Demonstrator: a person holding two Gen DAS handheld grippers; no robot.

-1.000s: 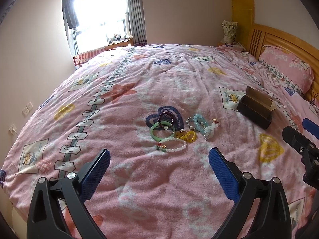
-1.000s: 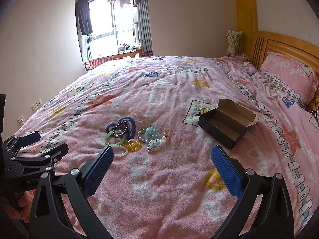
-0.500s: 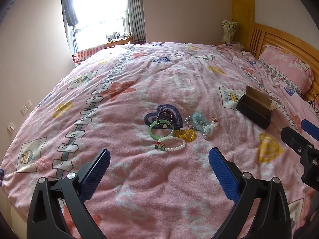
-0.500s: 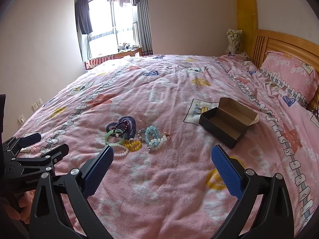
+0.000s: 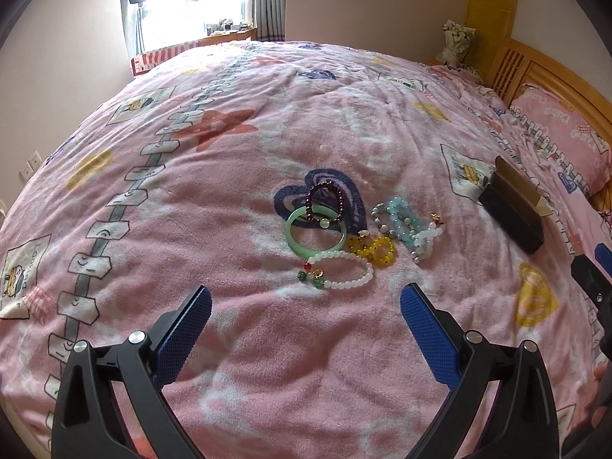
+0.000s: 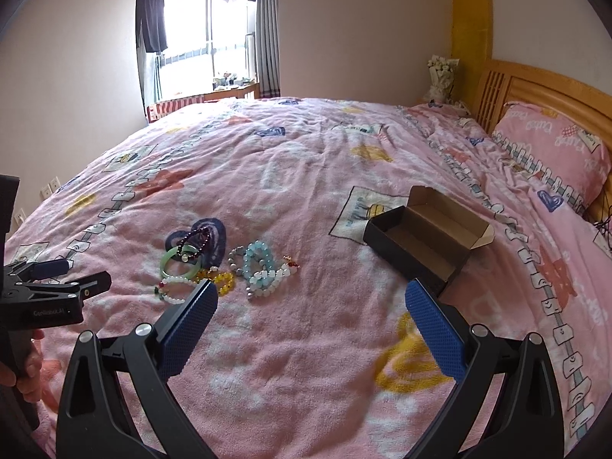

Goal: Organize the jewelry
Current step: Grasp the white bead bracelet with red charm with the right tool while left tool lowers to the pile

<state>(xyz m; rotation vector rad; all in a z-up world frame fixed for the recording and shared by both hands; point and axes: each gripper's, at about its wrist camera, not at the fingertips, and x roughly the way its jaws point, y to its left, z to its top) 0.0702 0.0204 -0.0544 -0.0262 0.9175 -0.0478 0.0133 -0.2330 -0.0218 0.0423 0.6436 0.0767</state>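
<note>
Several bracelets lie in a heap on the pink bedspread [image 5: 229,199]: a green bangle [image 5: 316,231], a dark red bead bracelet [image 5: 325,202], a white bead bracelet [image 5: 344,270], a yellow one [image 5: 373,249] and a light blue one [image 5: 404,218]. My left gripper [image 5: 305,317] hovers open just short of the white bracelet, holding nothing. To the right sits an open black box [image 6: 424,246], its brown inside bare. My right gripper [image 6: 310,311] is open between the heap [image 6: 229,264] and the box. The left gripper [image 6: 57,290] shows at the right wrist view's left edge.
A pink pillow [image 6: 554,153] leans against the wooden headboard [image 6: 535,88] at the right. A window with curtains [image 6: 206,38] and a low table lie beyond the bed's far end. A hand [image 6: 26,367] grips the left tool's handle.
My left gripper has come forward and lower toward the bracelets, which now look larger and nearer. The right gripper has edged slightly forward too. Both stay open.
</note>
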